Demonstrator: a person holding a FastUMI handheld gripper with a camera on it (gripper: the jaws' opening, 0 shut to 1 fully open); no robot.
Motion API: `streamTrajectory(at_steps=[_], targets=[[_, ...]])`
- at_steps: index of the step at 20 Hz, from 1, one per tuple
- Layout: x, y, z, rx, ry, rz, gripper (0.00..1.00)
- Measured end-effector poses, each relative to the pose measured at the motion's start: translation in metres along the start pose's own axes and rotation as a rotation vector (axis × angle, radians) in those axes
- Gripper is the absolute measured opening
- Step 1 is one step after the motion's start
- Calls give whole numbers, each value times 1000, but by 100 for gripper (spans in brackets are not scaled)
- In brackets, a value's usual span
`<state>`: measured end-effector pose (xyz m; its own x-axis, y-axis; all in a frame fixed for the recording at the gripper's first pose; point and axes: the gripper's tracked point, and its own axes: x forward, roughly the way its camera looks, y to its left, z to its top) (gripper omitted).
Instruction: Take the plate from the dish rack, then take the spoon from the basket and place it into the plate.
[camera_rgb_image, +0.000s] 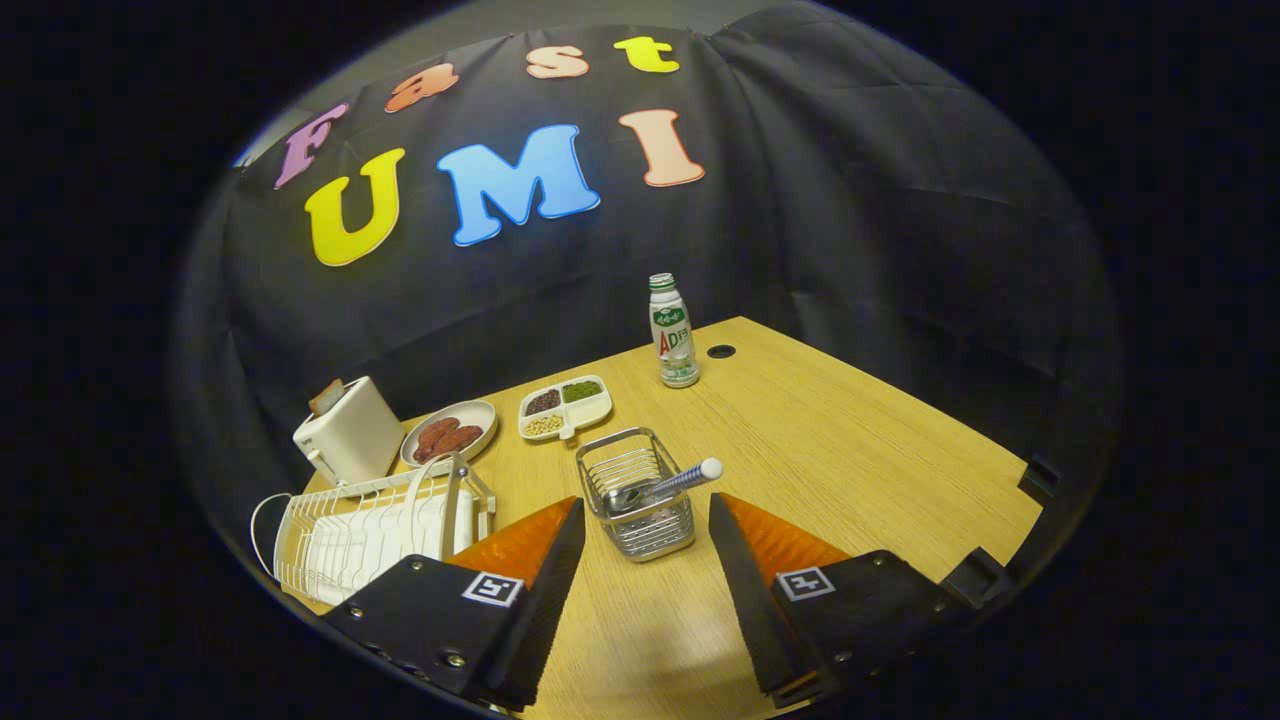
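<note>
The wooden table (820, 440) carries everything you work with. On its near left stands the white wire dish rack (350, 535), and the plate (448, 505) is upright on edge in the rack's right-hand end, just left of your left finger. Judge the plate as stiff, smooth and breakable, heavier than anything else you lift here; its glazed face will likely slip, so take it by the upper rim where it rises above the wires, one finger on each face, and lift straight up before tilting.

Behind the rack sit a toaster (350, 430) with a slice in its slot, a round dish of sausages (450, 433), and a divided tray of beans (565, 407); a bottle (673, 332) stands at the far side.

The metal wire basket (640, 500) lies just ahead of your fingers, centred between them. The spoon (668, 483) leans in it, bowl down inside, handle pointing up and right over the rim. Expect it to be light, rigid and thin; grip the striped handle near its rounded end, where it stands free of the wires.

Your gripper (647, 515) is spread wide and holds nothing.
</note>
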<state>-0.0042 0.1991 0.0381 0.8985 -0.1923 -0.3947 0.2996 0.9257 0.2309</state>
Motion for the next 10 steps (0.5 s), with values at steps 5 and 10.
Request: streamTrajectory(at_steps=[5, 10], targets=[[36, -18, 3, 36, -5, -1, 77], [63, -22, 3, 36, -17, 60, 71]])
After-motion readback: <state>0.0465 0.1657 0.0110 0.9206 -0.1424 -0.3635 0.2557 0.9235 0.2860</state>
